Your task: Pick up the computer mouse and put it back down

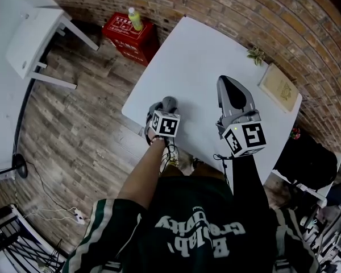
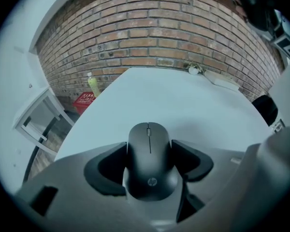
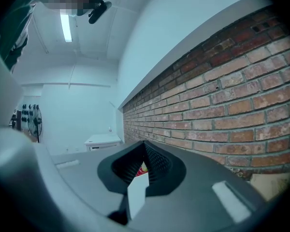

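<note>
A black computer mouse point(image 2: 150, 170) lies between the jaws of my left gripper point(image 2: 149, 151), and both dark pads touch its sides. Beneath it is the white table point(image 2: 174, 100); whether the mouse rests on it or hangs just above it I cannot tell. In the head view the left gripper point(image 1: 168, 103) points down at the table's near left edge and hides the mouse. My right gripper point(image 1: 226, 82) hovers level over the table's near right part. Its jaws meet at the tips point(image 3: 145, 146), with nothing between them.
A tan book point(image 1: 279, 87) and a small plant point(image 1: 255, 54) lie at the table's far right by the brick wall. On the floor to the left stand a red crate point(image 1: 129, 36) with a green bottle point(image 1: 136, 19) and white furniture point(image 1: 37, 38). A black bag point(image 1: 307, 161) sits right.
</note>
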`<state>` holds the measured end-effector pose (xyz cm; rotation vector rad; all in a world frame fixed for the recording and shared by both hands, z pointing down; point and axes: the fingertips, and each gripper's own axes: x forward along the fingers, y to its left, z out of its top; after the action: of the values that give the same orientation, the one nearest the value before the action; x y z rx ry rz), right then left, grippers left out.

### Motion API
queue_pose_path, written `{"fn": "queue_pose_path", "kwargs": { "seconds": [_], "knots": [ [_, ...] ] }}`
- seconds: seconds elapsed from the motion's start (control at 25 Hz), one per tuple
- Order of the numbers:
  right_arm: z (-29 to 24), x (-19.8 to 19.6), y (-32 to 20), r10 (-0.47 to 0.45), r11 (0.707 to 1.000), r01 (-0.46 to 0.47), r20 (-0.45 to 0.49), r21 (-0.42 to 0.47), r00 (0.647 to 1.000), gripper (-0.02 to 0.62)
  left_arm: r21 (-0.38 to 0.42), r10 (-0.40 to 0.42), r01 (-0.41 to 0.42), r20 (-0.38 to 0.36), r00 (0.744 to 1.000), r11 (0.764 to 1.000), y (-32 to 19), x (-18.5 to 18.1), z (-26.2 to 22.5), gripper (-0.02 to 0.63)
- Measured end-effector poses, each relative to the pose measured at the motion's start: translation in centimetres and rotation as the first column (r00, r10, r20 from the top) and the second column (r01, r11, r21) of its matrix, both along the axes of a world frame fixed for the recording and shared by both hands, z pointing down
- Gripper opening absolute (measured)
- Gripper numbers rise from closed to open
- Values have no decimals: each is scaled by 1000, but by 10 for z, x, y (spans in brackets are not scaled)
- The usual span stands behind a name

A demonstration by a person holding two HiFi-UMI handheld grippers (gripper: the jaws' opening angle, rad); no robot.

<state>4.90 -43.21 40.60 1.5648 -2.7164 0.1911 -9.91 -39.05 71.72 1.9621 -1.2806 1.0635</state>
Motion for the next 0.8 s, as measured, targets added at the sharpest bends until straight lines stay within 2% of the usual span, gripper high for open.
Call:
{"fn": "queue_pose_path", "kwargs": {
  "seconds": [0.12, 0.28, 0.52, 0.8],
  "knots": [
    [2, 5, 0, 11, 1000, -11, 3, -5, 1000, 12, 2, 0, 0, -33, 999, 1000, 0, 1, 1, 302],
    [1, 5, 1, 14, 1000, -14, 0, -4, 1000, 12, 54, 41, -39, -45, 998, 998, 1, 2, 0, 302],
    [-4, 4, 3, 17, 1000, -17, -5, 9, 1000, 12, 80, 65, -61, -57, 996, 995, 0, 1, -8, 298],
    [-13, -3, 7, 15, 999, -14, -11, 29, 1000, 12, 182, 68, -48, -105, 992, 982, -17, -4, -51, 298]
  ]
}}
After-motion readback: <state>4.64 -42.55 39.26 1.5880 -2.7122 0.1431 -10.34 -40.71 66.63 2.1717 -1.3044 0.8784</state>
